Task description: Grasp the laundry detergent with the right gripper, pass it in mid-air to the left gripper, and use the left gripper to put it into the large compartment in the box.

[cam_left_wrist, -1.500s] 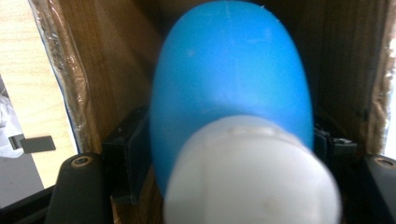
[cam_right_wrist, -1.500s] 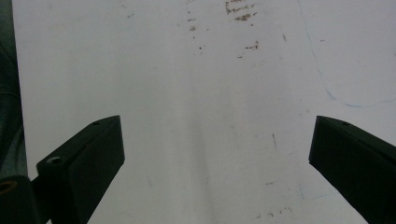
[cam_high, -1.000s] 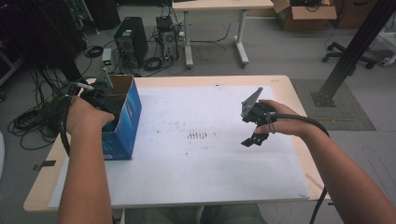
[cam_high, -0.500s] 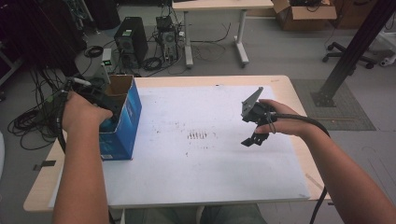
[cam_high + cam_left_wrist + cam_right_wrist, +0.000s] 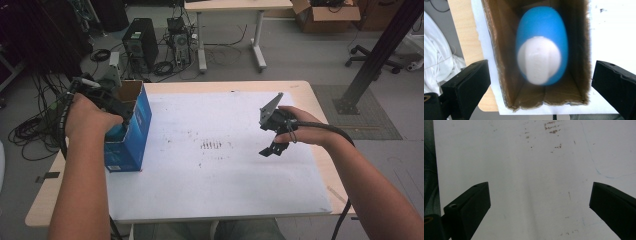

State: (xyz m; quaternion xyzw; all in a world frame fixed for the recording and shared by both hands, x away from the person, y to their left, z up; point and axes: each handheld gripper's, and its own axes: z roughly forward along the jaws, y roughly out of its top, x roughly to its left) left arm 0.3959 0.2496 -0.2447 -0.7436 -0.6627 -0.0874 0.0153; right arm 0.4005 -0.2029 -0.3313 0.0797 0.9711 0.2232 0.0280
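Inside the box (image 5: 499, 62) at the desk's (image 5: 310, 90) left lies the blue bottle (image 5: 541, 40); my left tongs (image 5: 536, 82) gape above it, right tongs (image 5: 539, 205) released, idle. Packing looks done.

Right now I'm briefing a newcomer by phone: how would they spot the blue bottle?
Start at the white-covered table and find the open blue cardboard box standing at its left edge, under the left gripper. Inside it, against plain brown walls, sits the rounded blue plastic bottle with a white cap.
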